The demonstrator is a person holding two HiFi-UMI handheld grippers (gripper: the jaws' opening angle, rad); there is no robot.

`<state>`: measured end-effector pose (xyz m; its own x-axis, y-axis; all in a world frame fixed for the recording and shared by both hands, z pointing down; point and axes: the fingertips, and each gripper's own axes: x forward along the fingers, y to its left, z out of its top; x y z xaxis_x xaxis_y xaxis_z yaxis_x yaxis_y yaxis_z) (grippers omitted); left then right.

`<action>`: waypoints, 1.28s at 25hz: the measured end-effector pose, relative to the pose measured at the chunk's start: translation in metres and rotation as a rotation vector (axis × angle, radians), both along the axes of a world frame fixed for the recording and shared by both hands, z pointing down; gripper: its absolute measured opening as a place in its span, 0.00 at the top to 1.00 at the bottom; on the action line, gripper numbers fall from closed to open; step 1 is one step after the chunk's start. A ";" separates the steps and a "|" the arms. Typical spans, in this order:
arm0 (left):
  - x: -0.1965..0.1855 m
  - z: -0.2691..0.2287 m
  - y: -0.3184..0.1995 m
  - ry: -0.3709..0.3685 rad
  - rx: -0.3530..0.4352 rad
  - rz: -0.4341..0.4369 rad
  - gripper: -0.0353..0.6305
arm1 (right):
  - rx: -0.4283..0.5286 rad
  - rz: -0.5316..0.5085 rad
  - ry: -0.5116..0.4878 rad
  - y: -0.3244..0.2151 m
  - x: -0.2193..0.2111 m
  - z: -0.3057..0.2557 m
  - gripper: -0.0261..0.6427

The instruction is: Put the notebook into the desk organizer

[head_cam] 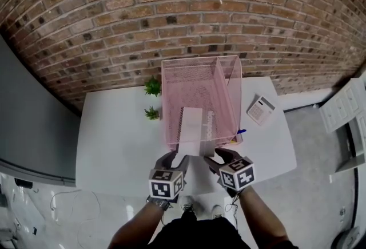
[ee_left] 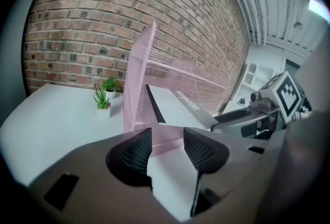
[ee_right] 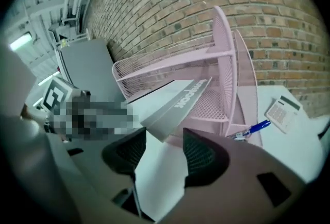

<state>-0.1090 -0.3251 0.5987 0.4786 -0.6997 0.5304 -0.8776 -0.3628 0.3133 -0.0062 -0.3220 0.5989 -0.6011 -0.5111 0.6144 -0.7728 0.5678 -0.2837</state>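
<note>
Head view: the notebook [head_cam: 193,127] leans inside the pink desk organizer [head_cam: 223,79] on the white desk [head_cam: 114,127]. Its long axis runs away from the person, and its near end juts past the organizer's front, between the left tool [head_cam: 173,160] and right tool [head_cam: 220,157].

Left gripper view: jaws apart, empty, facing the organizer's front corner.

Right gripper view: jaws apart, empty, with the notebook's near corner just ahead. This tool is probably nearer for a push.

a red brick wall [head_cam: 189,7] fills the far side. a white table [head_cam: 114,139] stands before it. grey floor [head_cam: 314,185] lies right.
</note>
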 end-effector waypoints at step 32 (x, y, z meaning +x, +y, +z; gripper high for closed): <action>-0.003 -0.031 0.034 -0.003 0.095 0.025 0.67 | 0.280 0.279 0.146 -0.024 0.013 -0.033 0.64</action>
<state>-0.1123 -0.2915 0.5676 0.4952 -0.7344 0.4641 -0.8687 -0.4128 0.2738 0.0065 -0.3455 0.5657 -0.3328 -0.8015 0.4968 -0.9286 0.3704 -0.0245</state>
